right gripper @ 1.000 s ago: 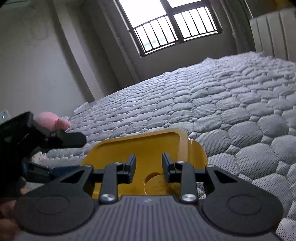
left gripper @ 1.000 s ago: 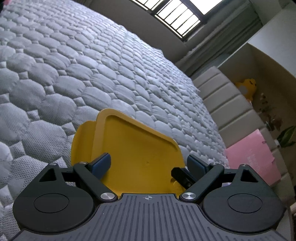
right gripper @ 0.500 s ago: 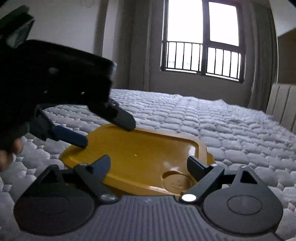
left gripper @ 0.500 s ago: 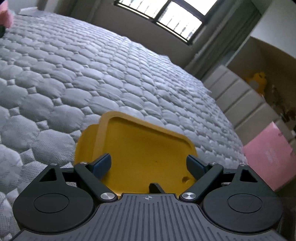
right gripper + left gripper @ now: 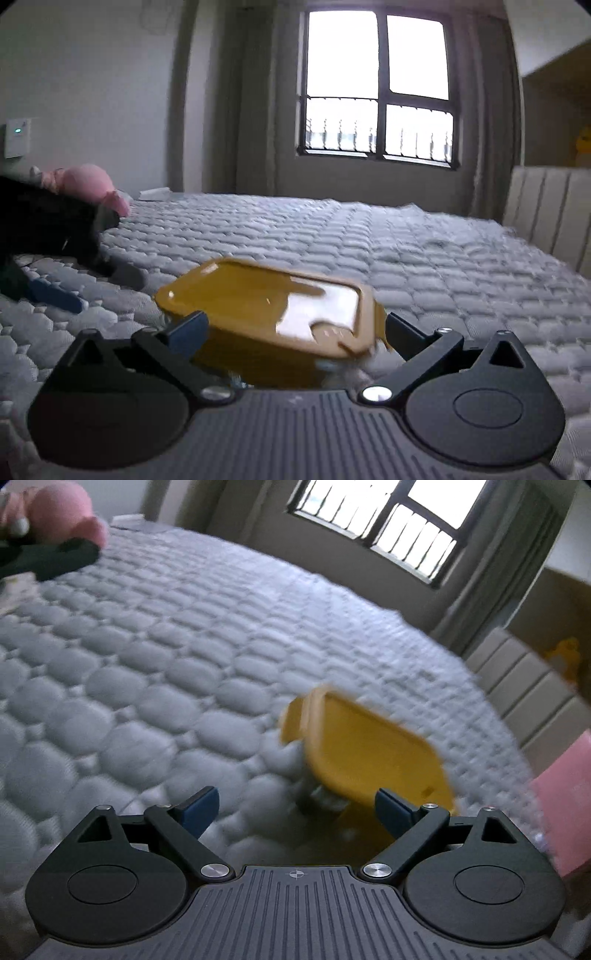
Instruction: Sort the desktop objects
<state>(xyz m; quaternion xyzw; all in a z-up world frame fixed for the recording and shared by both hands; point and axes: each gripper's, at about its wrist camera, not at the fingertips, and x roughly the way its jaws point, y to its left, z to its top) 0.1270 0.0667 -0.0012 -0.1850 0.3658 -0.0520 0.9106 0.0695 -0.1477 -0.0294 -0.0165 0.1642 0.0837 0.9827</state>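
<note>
The yellow tray (image 5: 273, 306) lies on the quilted bed (image 5: 424, 258), just ahead of the right gripper (image 5: 295, 328), whose jaws have just been opening and now stand wide, gripping nothing. The left gripper (image 5: 297, 806) is also spread and empty, the tray off to its right. Best back away level, without nudging the rim. The tray looks empty, though blur hides detail.

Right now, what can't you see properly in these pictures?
- Tray near end: left view, motion blur and the left gripper body cover it.
- Under the tray: right view, right gripper body hides it.
- Pink toy: right view, partly behind the other gripper; left view, cut off by the edge.
- Yellow toy: too blurred.
</note>
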